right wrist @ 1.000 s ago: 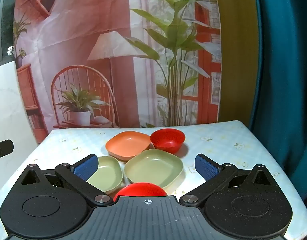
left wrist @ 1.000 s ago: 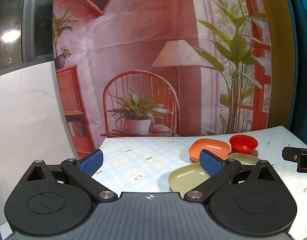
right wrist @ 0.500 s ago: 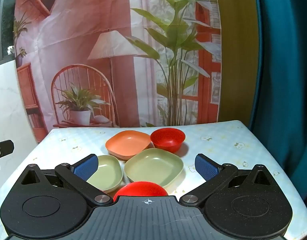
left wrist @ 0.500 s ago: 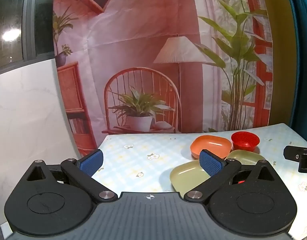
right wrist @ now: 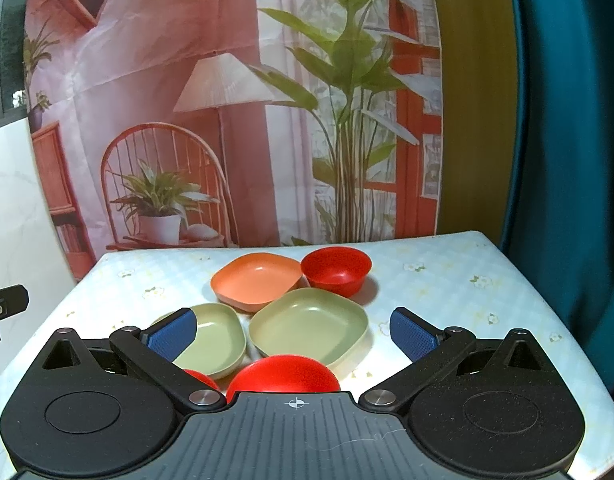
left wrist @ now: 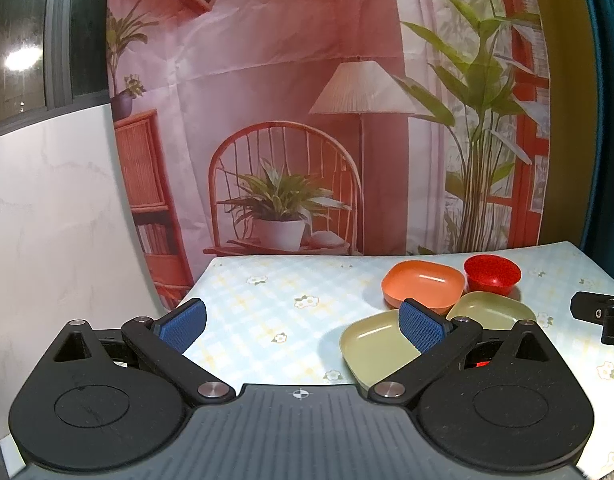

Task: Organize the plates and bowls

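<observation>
- Change since the earlier frames: in the left wrist view the dishes sit slightly higher and further right against the printed backdrop [left wrist: 307,100], so the left gripper [left wrist: 303,322] has shifted a little. The right wrist view is practically unchanged.
- Left gripper: fingers spread wide, nothing between the blue pads [left wrist: 183,322]; it hovers over the bare left part of the table [left wrist: 267,292].
- Right gripper [right wrist: 293,336]: fingers spread wide, nothing held; it hovers above the dish cluster.
- Dish cluster, right wrist view:
- Orange plate [right wrist: 256,280] at the back, just beside the red bowl [right wrist: 335,271].
- Large green plate [right wrist: 309,322] in the middle, in front of both.
- Small green plate [right wrist: 211,338] to its left, partly behind the left pad.
- A second red bowl [right wrist: 283,374] nearest the camera, part hidden by the gripper body.
- All dishes lie separate; none is stacked.
</observation>
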The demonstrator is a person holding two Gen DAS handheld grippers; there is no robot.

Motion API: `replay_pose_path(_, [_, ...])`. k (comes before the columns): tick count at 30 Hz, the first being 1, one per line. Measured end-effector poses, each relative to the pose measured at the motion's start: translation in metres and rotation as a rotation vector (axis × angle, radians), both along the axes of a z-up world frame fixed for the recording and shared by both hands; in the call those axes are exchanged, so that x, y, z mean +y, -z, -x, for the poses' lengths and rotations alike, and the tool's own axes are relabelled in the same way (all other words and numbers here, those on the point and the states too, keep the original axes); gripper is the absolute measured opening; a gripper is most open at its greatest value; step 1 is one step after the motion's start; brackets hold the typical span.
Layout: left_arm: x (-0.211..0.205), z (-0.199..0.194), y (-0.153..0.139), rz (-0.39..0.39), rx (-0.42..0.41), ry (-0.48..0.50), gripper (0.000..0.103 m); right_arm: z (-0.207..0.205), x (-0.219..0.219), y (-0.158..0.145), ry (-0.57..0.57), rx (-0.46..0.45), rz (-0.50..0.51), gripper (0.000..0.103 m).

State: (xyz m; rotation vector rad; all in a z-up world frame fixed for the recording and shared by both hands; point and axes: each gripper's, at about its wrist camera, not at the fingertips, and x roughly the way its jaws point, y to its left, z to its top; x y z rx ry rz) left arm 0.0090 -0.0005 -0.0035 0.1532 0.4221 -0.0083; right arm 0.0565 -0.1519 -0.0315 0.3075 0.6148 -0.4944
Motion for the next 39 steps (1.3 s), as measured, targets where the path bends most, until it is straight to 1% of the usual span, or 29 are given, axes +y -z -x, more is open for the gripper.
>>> replay_pose_path(10, [-0.0005, -0.0034, 0.0002, 0.006, 0.013, -0.007, 0.103, 0.0001, -0.0009, 0.0040, -0.008, -0.002, -0.003, 0.103])
replay_pose_path(39, [0.0006, -0.0042, 0.0033, 0.012, 0.017, -0.010, 0.103, -0.0002, -0.0027, 0.0053, -0.022, -0.016, 0.000, 0.103])
